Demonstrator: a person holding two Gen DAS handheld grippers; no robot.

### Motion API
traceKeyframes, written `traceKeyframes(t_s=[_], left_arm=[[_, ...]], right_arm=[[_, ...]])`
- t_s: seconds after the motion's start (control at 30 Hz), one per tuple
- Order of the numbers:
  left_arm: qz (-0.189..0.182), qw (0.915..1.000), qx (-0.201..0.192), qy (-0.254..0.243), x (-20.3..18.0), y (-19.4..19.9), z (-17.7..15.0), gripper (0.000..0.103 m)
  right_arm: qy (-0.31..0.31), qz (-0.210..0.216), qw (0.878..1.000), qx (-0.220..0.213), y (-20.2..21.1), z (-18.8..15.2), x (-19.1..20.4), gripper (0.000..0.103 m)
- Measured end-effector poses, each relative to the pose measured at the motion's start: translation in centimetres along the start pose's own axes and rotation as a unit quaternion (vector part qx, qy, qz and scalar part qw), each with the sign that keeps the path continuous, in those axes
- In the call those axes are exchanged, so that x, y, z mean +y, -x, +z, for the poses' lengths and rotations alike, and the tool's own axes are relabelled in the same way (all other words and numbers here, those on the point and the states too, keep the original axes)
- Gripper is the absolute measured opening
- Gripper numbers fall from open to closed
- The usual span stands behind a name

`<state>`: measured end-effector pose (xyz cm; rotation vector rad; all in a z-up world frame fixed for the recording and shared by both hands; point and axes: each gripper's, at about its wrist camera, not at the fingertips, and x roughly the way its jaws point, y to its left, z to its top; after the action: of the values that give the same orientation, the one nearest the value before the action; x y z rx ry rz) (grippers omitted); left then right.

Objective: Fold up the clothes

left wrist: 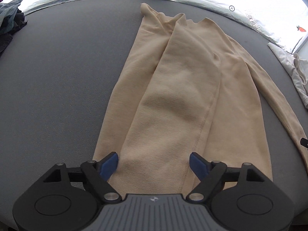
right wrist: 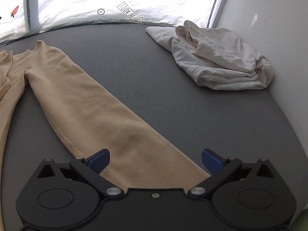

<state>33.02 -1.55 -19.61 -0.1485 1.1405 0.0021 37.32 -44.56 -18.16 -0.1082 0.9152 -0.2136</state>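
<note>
Tongs both spread wide — left gripper [left wrist: 154, 162] and right gripper [right wrist: 156, 158] hover over beige trousers [left wrist: 173, 96] on the grey table [left wrist: 57, 77], pinching nothing.

Free: wide bare grey desk [left wrist: 57, 77] left of the beige garment [left wrist: 173, 96] | free: open strip between its spread sleeve [right wrist: 96, 105] and the white clothes pile [right wrist: 221, 61] | blocked: white wall [right wrist: 269, 38] hard right (pile sits against it) | blocked: dark clothes heap [left wrist: 9, 25] far left | back edge: crinkled printed sheet [right wrist: 154, 3]
</note>
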Motion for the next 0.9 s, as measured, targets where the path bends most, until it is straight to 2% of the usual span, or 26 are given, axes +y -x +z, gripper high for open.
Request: traceKeyframes(t_s=[0.1, 0.2, 0.3, 0.4, 0.43, 0.47, 0.53, 0.57, 0.63, 0.67, 0.7, 0.73, 0.77, 0.8, 0.9], left_arm=[[0.013, 0.9999, -0.003, 0.001, -0.6, -0.2, -0.7, 0.091], [0.027, 0.9996, -0.005, 0.000, -1.4, -0.6, -1.0, 0.098], [0.054, 0.9983, 0.003, -0.021, -2.6, -1.3, -1.1, 0.103], [0.073, 0.9970, 0.001, -0.024, -3.4, -1.6, -1.2, 0.103], [0.073, 0.9971, 0.001, -0.020, -3.3, -1.7, -1.1, 0.103], [0.073, 0.9972, 0.000, -0.016, -3.2, -1.7, -1.1, 0.103], [0.074, 0.9971, -0.002, -0.014, -3.2, -1.6, -1.0, 0.103], [0.075, 0.9971, -0.004, -0.013, -3.3, -1.6, -1.0, 0.103], [0.077, 0.9969, -0.007, -0.011, -3.4, -1.7, -1.1, 0.103], [0.077, 0.9970, -0.007, -0.011, -3.3, -1.6, -1.1, 0.103], [0.077, 0.9970, -0.007, -0.012, -3.3, -1.6, -1.1, 0.103], [0.076, 0.9970, -0.006, -0.012, -3.3, -1.6, -1.1, 0.103], [0.076, 0.9970, -0.006, -0.012, -3.2, -1.6, -1.0, 0.103], [0.076, 0.9970, -0.006, -0.012, -3.2, -1.6, -1.0, 0.103], [0.075, 0.9971, -0.002, -0.014, -3.2, -1.7, -0.8, 0.103]], right_arm=[[-0.005, -0.002, 1.000, 0.010, -0.5, -1.0, -1.8, 0.103], [-0.067, 0.015, 0.997, 0.022, -1.0, -1.5, -3.6, 0.102], [-0.117, 0.036, 0.992, 0.031, -1.1, -2.0, -4.5, 0.101], [-0.096, 0.049, 0.993, 0.037, -0.9, -2.0, -3.9, 0.100], [-0.084, 0.056, 0.994, 0.037, -0.8, -2.0, -3.6, 0.097], [-0.077, 0.063, 0.994, 0.035, -0.7, -2.0, -3.4, 0.093], [-0.072, 0.072, 0.994, 0.030, -0.3, -1.9, -3.2, 0.076], [-0.071, 0.073, 0.994, 0.028, -0.2, -1.8, -3.1, 0.070], [-0.074, 0.070, 0.995, 0.023, 0.2, -1.7, -3.2, 0.044], [-0.081, 0.067, 0.994, 0.021, 0.3, -1.6, -3.4, 0.035], [-0.088, 0.068, 0.994, 0.020, 0.4, -1.5, -3.7, 0.015], [-0.100, 0.082, 0.991, 0.021, 0.4, -1.5, -4.1, 0.007], [-0.117, 0.105, 0.987, 0.023, 0.5, -1.4, -4.6, 0.001], [-0.146, 0.132, 0.980, 0.025, 0.4, -1.5, -5.1, 0.001], [-0.272, 0.214, 0.938, 0.031, 0.1, -2.2, -6.4, 0.001]])
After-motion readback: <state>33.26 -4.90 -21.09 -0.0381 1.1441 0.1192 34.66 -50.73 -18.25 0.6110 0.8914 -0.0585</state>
